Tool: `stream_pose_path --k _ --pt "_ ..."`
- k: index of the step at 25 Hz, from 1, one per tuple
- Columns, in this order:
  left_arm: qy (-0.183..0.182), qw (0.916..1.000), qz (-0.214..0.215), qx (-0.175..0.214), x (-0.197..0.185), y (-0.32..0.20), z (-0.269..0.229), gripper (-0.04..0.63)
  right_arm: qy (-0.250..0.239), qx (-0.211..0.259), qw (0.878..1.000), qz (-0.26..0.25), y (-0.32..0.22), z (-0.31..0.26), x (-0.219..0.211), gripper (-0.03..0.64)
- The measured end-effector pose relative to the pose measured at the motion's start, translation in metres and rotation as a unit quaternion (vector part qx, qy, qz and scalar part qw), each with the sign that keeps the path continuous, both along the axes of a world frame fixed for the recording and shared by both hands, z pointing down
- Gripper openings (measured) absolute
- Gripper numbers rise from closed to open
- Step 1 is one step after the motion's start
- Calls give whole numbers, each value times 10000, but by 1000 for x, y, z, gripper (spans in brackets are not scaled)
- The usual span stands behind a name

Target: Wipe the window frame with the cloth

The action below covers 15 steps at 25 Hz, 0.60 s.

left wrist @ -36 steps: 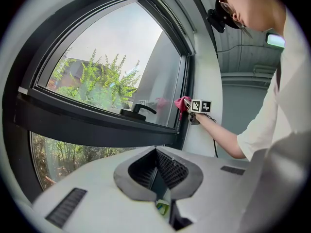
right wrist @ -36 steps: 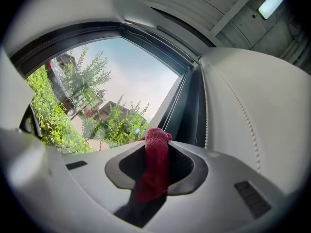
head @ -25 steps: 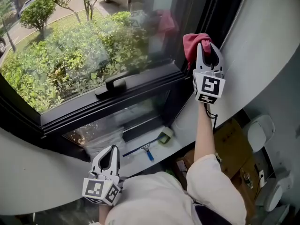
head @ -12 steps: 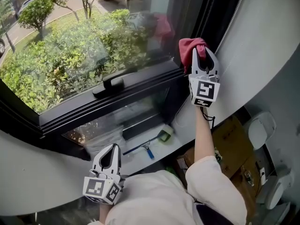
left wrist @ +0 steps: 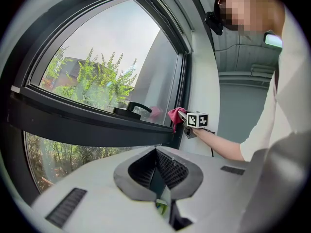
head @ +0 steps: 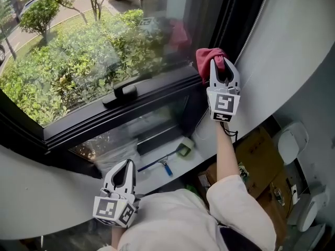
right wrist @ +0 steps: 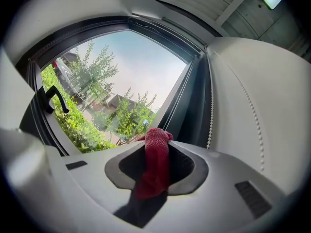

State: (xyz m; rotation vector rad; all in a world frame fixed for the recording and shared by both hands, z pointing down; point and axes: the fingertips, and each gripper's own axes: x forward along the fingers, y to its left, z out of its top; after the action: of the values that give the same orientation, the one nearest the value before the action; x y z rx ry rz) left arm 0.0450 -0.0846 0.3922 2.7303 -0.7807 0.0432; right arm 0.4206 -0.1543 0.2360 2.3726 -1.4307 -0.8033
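A red cloth (head: 207,58) is pinched in my right gripper (head: 223,63), which is shut on it and holds it against the dark window frame (head: 131,114) at the right-hand upright, just above the crossbar's corner. In the right gripper view the cloth (right wrist: 155,164) hangs bunched between the jaws, with the frame's upright (right wrist: 192,106) straight ahead. The left gripper view shows the cloth (left wrist: 175,115) touching the frame from the side. My left gripper (head: 124,167) stays low near my body, shut and holding nothing, away from the window.
A black window handle (head: 123,94) sits on the crossbar. On the sill below lie a blue-handled squeegee (head: 159,166) and a sponge (head: 184,149). A bead cord (right wrist: 211,125) hangs beside the upright. A cardboard box (head: 259,158) and a white appliance (head: 290,145) are on the floor at right.
My right gripper has slid the cloth down the upright and slightly left, closer to the crossbar corner. The left gripper has stayed where it was.
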Motion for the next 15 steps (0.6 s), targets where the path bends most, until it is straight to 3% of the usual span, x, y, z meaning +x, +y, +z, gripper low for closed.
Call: stream_pose_path --k 15 --pt "5 10000 43 2 -1 0 -2 9 -256 -262 9993 39 0 43 1 101"
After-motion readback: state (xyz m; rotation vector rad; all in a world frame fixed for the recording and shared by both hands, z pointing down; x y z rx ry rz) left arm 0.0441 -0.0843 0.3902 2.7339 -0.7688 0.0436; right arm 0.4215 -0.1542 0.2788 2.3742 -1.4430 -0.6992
